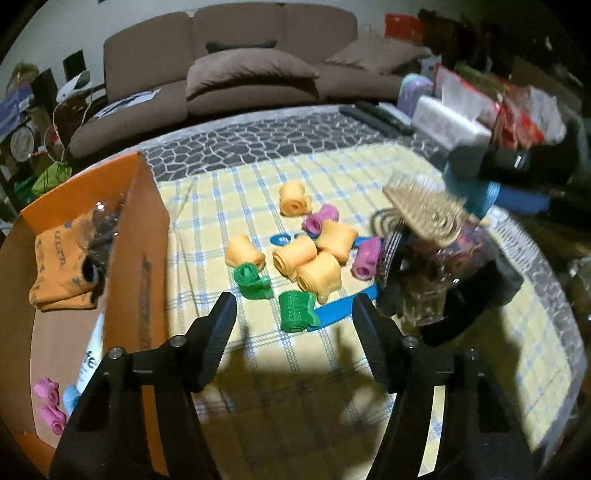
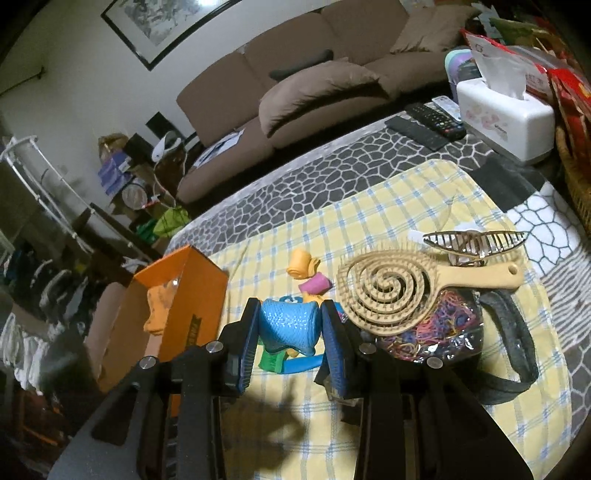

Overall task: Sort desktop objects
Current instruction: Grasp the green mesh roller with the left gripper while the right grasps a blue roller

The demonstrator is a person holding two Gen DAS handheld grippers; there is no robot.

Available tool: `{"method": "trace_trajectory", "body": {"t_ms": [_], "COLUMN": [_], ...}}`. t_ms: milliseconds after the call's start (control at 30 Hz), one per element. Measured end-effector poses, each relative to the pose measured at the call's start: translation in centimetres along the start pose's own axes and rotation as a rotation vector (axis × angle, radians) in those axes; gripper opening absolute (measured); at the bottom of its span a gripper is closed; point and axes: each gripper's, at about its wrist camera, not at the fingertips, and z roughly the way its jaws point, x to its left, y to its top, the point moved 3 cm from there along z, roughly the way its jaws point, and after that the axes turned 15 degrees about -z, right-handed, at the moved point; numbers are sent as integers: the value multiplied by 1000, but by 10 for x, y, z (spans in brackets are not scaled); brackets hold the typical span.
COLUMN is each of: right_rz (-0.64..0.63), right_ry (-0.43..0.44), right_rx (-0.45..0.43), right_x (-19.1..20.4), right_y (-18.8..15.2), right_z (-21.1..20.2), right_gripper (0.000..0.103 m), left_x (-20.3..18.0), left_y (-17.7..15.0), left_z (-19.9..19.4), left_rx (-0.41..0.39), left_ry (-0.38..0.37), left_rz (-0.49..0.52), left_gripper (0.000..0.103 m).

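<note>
Right gripper (image 2: 289, 332) clamped on ribbed blue roller (image 2: 289, 324), left gripper (image 1: 295, 325) apart, empty, perhaps foam rolls (image 1: 317, 275) beyond

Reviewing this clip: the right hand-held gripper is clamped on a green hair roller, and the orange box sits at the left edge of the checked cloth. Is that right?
Not quite. The roller clamped in the right hand-held gripper is blue, not green: the right wrist view shows the blue roller pinched between its pads. The green rollers lie on the checked cloth. The orange box is at the cloth's left edge, as you said.

brown sofa (image 2: 314, 74), framed picture (image 2: 155, 22); white wall (image 2: 74, 92)
</note>
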Motion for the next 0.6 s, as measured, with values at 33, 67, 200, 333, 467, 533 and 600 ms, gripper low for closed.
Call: {"method": "trace_trajectory", "body": {"t_ms": [33, 67, 200, 333, 467, 533, 600], "right_rz": [4, 8, 5, -6, -4, -6, -12], "right_ry": [4, 8, 22, 15, 13, 13, 15], "right_rx": [-2, -4, -1, 10, 19, 23, 27], "right_x": [0, -1, 1, 2, 1, 2, 5], "right_y": [1, 1, 0, -1, -2, -2, -2], "right_z": [0, -1, 1, 3, 8, 10, 13], "right_gripper": [33, 33, 33, 33, 33, 33, 33], "left_x": [-1, -2, -3, -2, 2, 3, 6], "left_y": [-1, -2, -2, -4, -4, -5, -5], "left_z": [4, 9, 33, 52, 55, 54, 52], "left_rx": [3, 6, 35, 69, 79, 75, 73], "left_ry": [3, 9, 26, 30, -9, -16, -31], "left_rz": [7, 10, 6, -1, -22, -25, -36], "left_gripper": [57, 57, 46, 41, 30, 26, 25]}}
